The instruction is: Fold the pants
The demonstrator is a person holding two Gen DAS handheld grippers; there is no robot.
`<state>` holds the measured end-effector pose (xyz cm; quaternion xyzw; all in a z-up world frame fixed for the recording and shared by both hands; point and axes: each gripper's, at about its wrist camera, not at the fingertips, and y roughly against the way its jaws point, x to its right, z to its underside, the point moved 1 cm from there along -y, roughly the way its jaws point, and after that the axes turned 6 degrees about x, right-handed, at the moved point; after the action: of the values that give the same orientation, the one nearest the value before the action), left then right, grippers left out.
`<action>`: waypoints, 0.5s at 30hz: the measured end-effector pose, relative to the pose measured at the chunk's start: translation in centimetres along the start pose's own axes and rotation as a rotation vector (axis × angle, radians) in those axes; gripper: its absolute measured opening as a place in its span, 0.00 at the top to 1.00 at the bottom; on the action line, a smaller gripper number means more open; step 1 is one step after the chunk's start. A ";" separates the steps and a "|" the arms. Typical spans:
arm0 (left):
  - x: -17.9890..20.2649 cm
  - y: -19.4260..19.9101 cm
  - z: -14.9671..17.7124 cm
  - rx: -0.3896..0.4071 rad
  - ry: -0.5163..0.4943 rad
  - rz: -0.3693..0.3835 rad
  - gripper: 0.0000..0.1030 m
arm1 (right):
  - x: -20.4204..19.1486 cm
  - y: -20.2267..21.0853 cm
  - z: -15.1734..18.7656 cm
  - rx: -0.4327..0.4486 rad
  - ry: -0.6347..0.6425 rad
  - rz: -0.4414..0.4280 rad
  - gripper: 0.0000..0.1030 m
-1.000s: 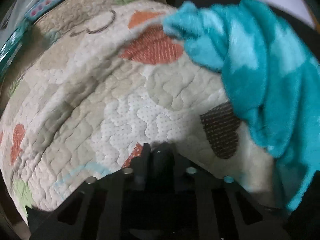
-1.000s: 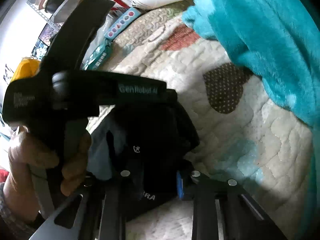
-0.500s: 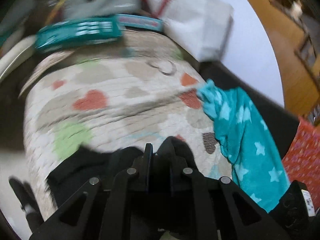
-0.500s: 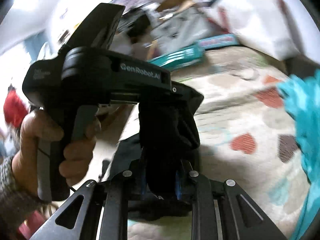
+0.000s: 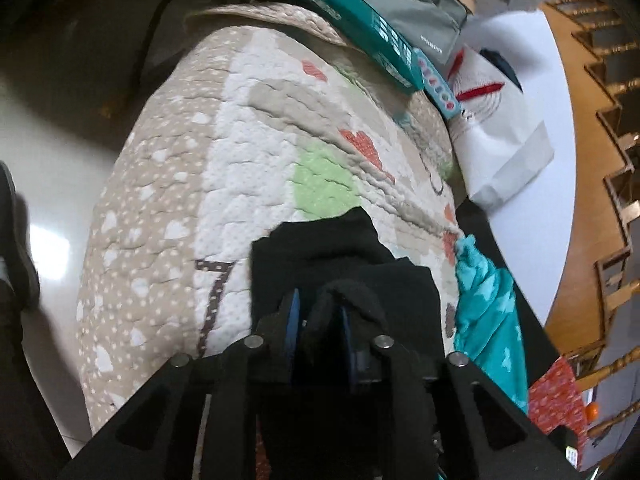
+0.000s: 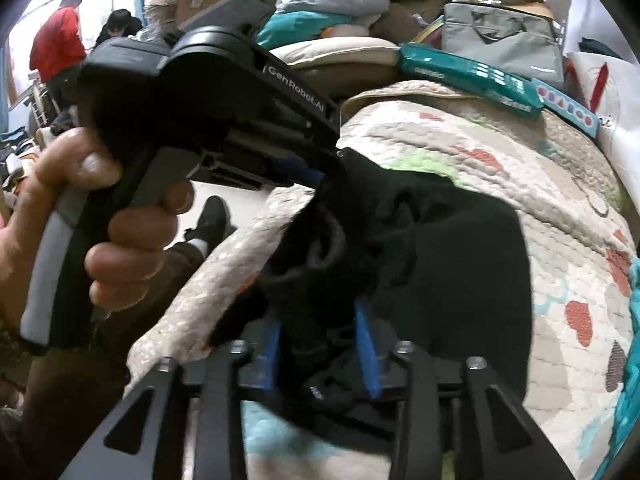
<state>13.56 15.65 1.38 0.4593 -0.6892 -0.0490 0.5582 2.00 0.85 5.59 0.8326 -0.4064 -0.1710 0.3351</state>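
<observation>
The black pants (image 5: 344, 264) hang in a bunch above a quilted bedspread with hearts (image 5: 240, 152). My left gripper (image 5: 318, 320) is shut on a fold of the pants between its blue pads. In the right wrist view the pants (image 6: 452, 248) spread over the quilt (image 6: 560, 216), and my right gripper (image 6: 320, 344) is shut on another bunch of them. The left gripper's body (image 6: 224, 92) shows there in a hand, its tip (image 6: 320, 172) pinching the pants' upper edge.
A teal starred blanket (image 5: 488, 312) lies at the quilt's right side. Teal boxes (image 5: 360, 24), a grey bag (image 5: 416, 4) and a white bag (image 5: 500, 136) sit at the quilt's far end. White floor (image 5: 52, 152) lies left. People stand far off (image 6: 60, 44).
Both grippers have lifted with the pants and swung left, away from the teal blanket. The views now look along the quilt toward the boxes and the floor.
</observation>
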 end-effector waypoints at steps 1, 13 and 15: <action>-0.2 0.3 0.0 0.005 0.006 0.001 0.76 | -0.2 0.2 0.0 0.000 0.006 -0.019 0.37; -0.9 3.0 -0.5 0.009 0.053 -0.088 0.56 | 3.8 8.8 2.7 0.001 -0.015 -0.038 0.30; -0.9 3.8 -0.4 0.026 0.061 -0.123 0.56 | 5.9 9.7 2.8 0.014 -0.074 0.003 0.30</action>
<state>11.68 18.64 3.02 0.5094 -0.6430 -0.0603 0.5686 -1.37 -9.26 10.26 0.8275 -0.4211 -0.1981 0.3142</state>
